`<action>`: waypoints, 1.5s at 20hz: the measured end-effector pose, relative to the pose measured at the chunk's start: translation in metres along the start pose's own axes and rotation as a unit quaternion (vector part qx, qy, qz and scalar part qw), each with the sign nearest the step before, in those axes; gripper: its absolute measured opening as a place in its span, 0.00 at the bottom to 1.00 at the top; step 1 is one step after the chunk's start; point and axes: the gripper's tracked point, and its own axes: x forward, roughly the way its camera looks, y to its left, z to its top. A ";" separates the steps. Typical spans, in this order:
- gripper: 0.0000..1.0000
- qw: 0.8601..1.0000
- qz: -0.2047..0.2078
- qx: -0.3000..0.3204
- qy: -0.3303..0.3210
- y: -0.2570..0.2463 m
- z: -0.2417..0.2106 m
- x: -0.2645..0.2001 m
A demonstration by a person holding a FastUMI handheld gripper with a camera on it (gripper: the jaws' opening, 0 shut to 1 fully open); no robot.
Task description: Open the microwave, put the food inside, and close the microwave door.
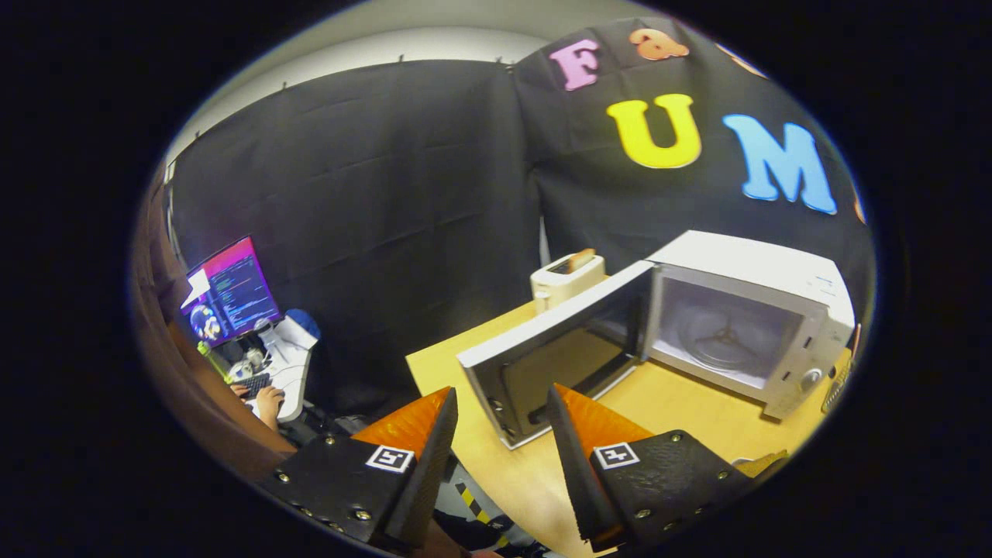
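Observation:
A white microwave (763, 310) stands on the wooden table (682, 403), beyond my fingers and to their right. Its door (558, 353) is swung wide open toward me, so the empty white cavity with the turntable ring (721, 337) shows. My gripper (502, 403) is open, with nothing between its fingers. The door's free end lies just ahead of the gap between the fingertips. I cannot make out the food.
A cream toaster (567, 277) with a slice of bread in it stands behind the door, near the black cloth wall. Off the table's left edge, a person's hand (270, 401) rests at a keyboard below a lit monitor (231, 291).

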 end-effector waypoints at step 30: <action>0.14 0.896 -0.271 0.343 0.076 -0.281 -0.170 -0.105</action>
